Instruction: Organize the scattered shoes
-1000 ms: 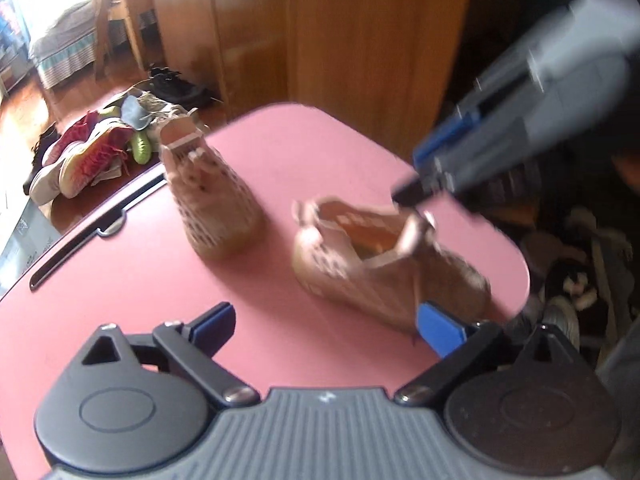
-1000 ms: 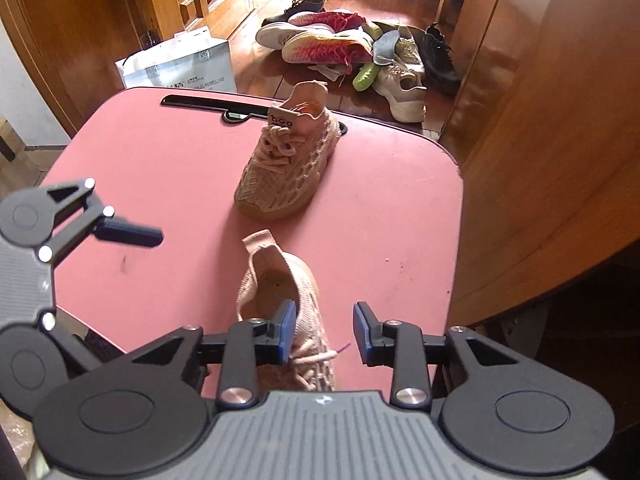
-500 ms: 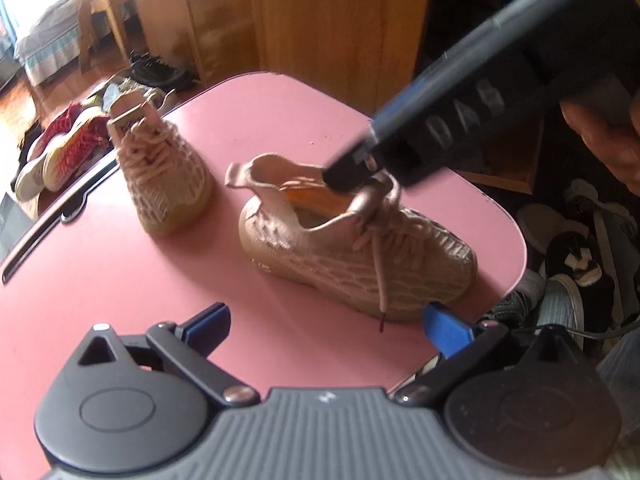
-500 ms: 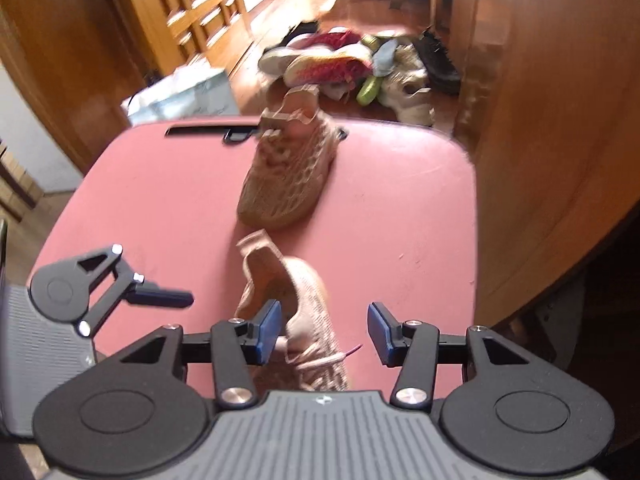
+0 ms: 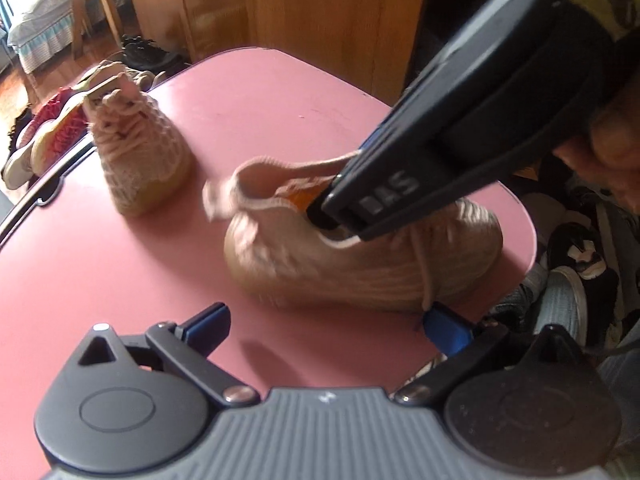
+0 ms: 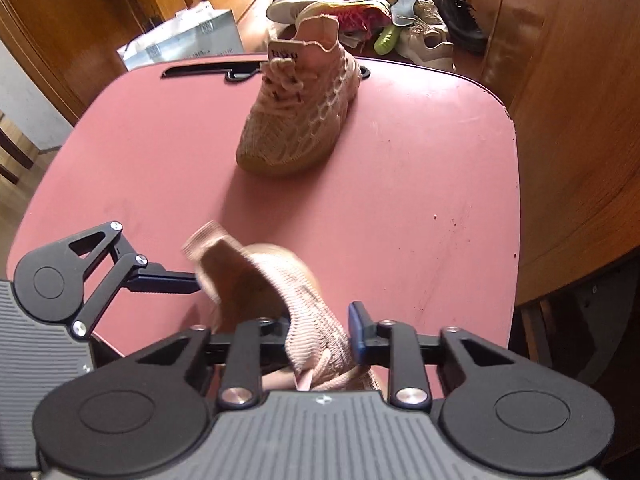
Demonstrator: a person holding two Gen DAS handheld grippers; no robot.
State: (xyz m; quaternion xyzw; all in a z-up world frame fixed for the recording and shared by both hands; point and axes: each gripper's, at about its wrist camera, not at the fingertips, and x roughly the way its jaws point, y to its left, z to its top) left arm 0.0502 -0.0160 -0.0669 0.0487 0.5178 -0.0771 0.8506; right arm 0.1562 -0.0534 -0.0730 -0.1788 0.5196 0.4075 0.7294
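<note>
Two pink knit sneakers lie on the red table [image 6: 420, 184]. The far shoe [image 6: 300, 120] [image 5: 140, 148] stands upright with its toe toward me. The near shoe [image 6: 296, 292] [image 5: 360, 260] is blurred from motion, heel pointing left. My right gripper [image 6: 318, 332] [image 5: 332, 216] has one finger inside the shoe's opening and its blue pad against the outer side, shut on that wall. My left gripper [image 5: 328, 326] stands open just in front of the near shoe's side, holding nothing; one of its fingers [image 6: 168, 282] shows beside the heel.
A pile of mixed shoes [image 6: 360, 12] [image 5: 52, 132] lies on the floor beyond the table, beside a white bag [image 6: 188, 40]. More shoes [image 5: 580, 280] sit on the floor past the table's right edge. Wooden cabinets [image 6: 580, 100] stand close by. A hand [image 5: 608, 148] holds the right gripper.
The right gripper dropped onto the near shoe, one finger went into its opening, and the jaws narrowed on its side. The shoe shifted and turned. The left gripper came closer, still open.
</note>
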